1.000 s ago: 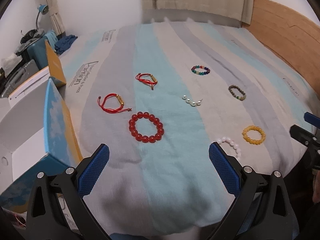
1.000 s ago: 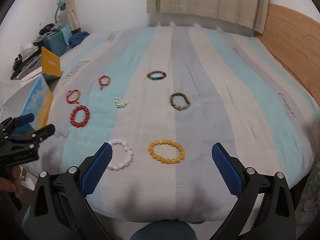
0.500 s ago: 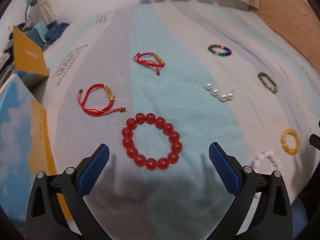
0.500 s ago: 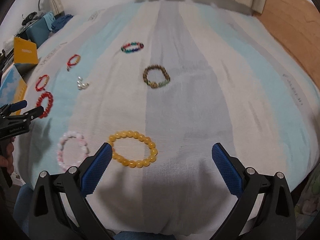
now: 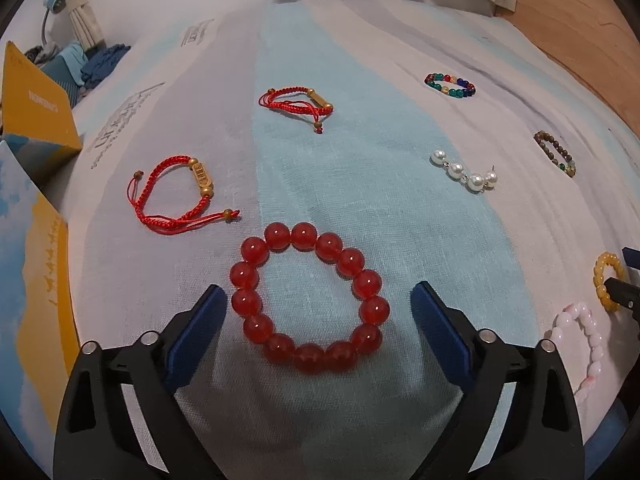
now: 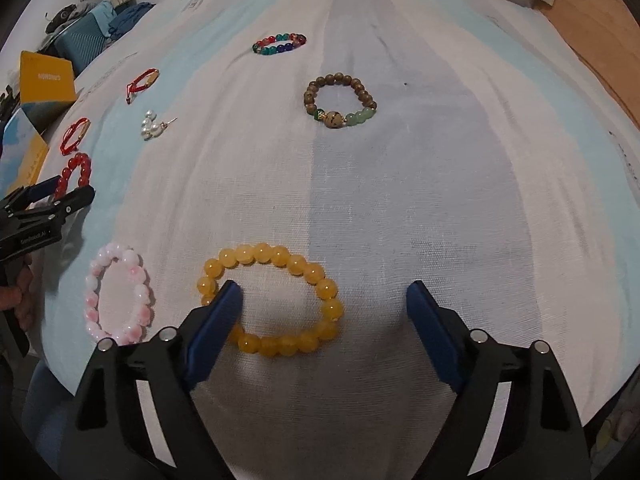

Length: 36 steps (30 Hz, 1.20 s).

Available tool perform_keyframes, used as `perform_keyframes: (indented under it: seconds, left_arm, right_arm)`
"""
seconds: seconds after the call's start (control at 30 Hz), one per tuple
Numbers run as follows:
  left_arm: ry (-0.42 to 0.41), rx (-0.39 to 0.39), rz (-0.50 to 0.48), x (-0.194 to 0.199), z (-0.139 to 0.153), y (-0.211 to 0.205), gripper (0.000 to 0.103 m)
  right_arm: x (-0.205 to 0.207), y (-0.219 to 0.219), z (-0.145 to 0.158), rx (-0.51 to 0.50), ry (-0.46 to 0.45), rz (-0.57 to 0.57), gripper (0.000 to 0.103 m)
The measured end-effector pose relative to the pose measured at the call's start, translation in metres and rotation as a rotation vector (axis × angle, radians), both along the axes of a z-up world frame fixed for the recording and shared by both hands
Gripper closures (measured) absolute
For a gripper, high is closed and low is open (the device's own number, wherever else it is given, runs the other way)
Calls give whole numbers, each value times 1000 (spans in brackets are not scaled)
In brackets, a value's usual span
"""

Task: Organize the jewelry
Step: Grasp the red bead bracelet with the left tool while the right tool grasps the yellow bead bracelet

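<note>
Jewelry lies spread on a striped bed [image 6: 400,200], each piece apart from the others.

Left hand-held gripper [image 5: 318,304]: jaws wide, having just been closing slightly. The red bead bracelet [image 5: 308,300] sits between the two blue pads, flat on the bed; neither pad presses on it. The left pad [image 5: 200,332] stands just beside the bracelet's left edge; the right pad is clear of it.

Right hand-held gripper [image 6: 324,308]: jaws wide, having just been closing. The yellow bead bracelet [image 6: 276,300] lies flat on the bed under the left side of the gap. The left pad [image 6: 218,328] overlaps the bracelet's near-left beads; whether it touches them cannot be told. The right pad stands well apart from it.

Other pieces:
- Pink bracelet [image 6: 118,296], left of the yellow one.
- Two red cord bracelets [image 5: 176,196], [image 5: 298,102], far-left of the red beads.
- Pearl piece [image 5: 466,172], middle of the bed.
- Multicolour bracelet [image 6: 280,43], far.
- Brown bracelet [image 6: 340,102], right of the pearls.

Yellow and blue boxes [image 5: 36,120] stand at the bed's left edge.
</note>
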<state>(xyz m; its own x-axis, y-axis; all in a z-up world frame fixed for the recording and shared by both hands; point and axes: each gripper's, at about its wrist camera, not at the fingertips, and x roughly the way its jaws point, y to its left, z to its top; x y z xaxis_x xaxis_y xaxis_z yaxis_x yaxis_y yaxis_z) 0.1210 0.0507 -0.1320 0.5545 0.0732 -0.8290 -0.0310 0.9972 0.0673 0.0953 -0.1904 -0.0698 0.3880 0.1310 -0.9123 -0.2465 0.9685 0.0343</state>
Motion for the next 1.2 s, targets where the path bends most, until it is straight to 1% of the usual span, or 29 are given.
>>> perform_keyframes:
  seconds: [0.07, 0.1, 0.17, 0.2, 0.27, 0.3, 0.33, 0.37, 0.4, 0.47, 0.57, 0.6, 0.67, 0.77, 0.8, 0.83, 1.2]
  left_arm:
    - [1, 5, 2, -3, 0, -1, 21]
    - [2, 10, 0, -3, 1, -1, 23]
    - [7, 14, -3, -5, 1, -3, 32]
    - [10, 15, -6, -5, 2, -5, 35]
    - [15, 9, -5, -6, 3, -5, 44]
    - [20, 2, 1, -7, 3, -4, 46]
    - [25, -2, 5, -7, 4, -3, 51]
    - [29, -4, 8, -8, 4, -3, 55]
    - [35, -5, 11, -8, 5, -2, 57]
    - [45, -9, 20, -9, 6, -1, 66]
    - [58, -18, 32, -10, 7, 0, 76]
    - [63, -21, 36, -11, 8, 1, 76]
    - [71, -31, 37, -12, 10, 1, 76]
    - [71, -46, 35, -14, 14, 2, 77]
    - [68, -53, 31, -16, 16, 2, 80]
    - [69, -58, 28, -17, 17, 2, 90]
    - [54, -57, 22, -27, 35, -3, 91]
  right_arm:
    - [0, -1, 1, -9, -1, -1, 35]
    - [0, -2, 1, -10, -1, 0, 37]
    - [1, -3, 2, -18, -3, -2, 48]
    - [0, -4, 3, -24, -4, 3, 51]
    - [1, -6, 4, -29, -2, 8, 62]
    - [0, -7, 4, -32, -1, 7, 64]
    - [0, -7, 5, -32, 2, 6, 69]
    - [0, -8, 5, -31, 2, 3, 72]
    - [0, -9, 6, -29, 3, 0, 74]
    - [-1, -11, 6, -18, 7, -10, 76]
    - [-1, -11, 5, -21, 3, -6, 77]
    - [-1, -12, 5, -19, 3, -6, 77]
    - [-3, -13, 7, -24, -6, -10, 88]
    - [-4, -16, 8, -9, -4, -16, 94]
    - [-4, -18, 9, -2, -4, -18, 94]
    - [-5, -19, 10, 3, -4, -18, 94]
    - [-13, -21, 25, 34, -26, -32, 94]
